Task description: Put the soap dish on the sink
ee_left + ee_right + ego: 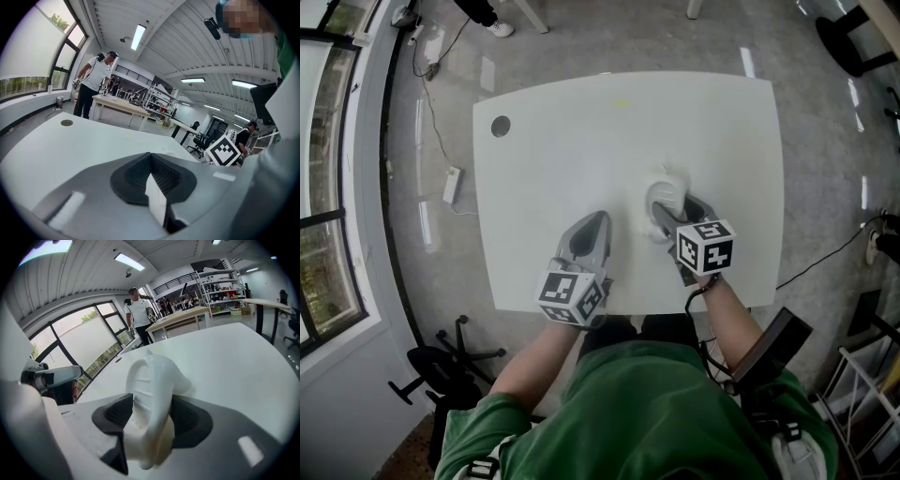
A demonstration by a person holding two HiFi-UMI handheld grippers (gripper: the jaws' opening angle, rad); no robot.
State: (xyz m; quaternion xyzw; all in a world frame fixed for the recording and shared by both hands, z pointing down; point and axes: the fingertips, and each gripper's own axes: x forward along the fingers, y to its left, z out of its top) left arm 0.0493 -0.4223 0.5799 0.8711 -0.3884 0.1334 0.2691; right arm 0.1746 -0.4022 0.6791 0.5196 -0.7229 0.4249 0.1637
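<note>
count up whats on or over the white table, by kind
white soap dish: 1
grippers: 2, the left gripper and the right gripper
round grey grommet: 1
total: 4

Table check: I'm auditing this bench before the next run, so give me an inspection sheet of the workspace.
Surface: white table, bare apart from a grommet.
Job's things: dish appears to rest on the table; no sink seen.
Clutter: nothing seen.
Grippers: left claw shut, empty; right claw open, dish between its pads.
Cables: cable and adapter on the floor at left; another cable at right.
Surroundings: windows, chair base, person at a far bench.
</note>
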